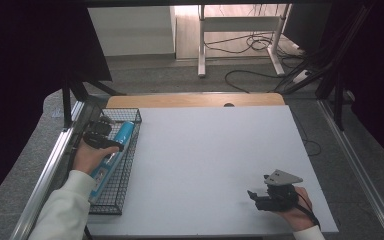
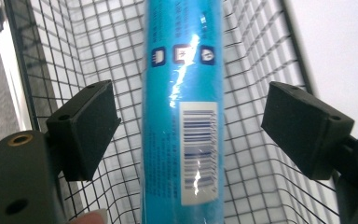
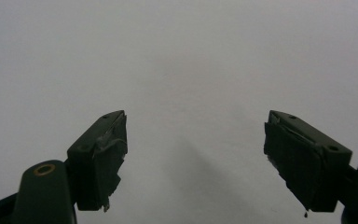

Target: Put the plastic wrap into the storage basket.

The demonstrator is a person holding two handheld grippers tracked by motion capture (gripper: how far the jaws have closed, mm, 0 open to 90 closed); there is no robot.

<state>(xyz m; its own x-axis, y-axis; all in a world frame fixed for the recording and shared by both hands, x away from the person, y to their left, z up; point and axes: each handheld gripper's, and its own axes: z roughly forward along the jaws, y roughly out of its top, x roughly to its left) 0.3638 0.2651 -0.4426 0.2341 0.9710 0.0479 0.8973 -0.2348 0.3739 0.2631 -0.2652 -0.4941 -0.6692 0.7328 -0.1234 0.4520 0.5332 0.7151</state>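
Blue tube [image 2: 182,112]: lying lengthwise in the wire basket [image 1: 128,176] at the table's [image 1: 215,165] left edge; left gripper [image 2: 189,126] over it, jaws wide, standing either side of the tube, clear of its sides; right gripper [image 1: 258,196]: resting low on the white table near the front, jaws wide, nothing between.

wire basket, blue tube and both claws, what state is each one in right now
wire basket: upright at the table's left edge, open on top, holding the tube
blue tube: lying flat lengthwise in the basket, barcode label up, between the left claw's jaws with a gap on each side
left claw: open, gripping nothing
right claw: open, empty, over the white table
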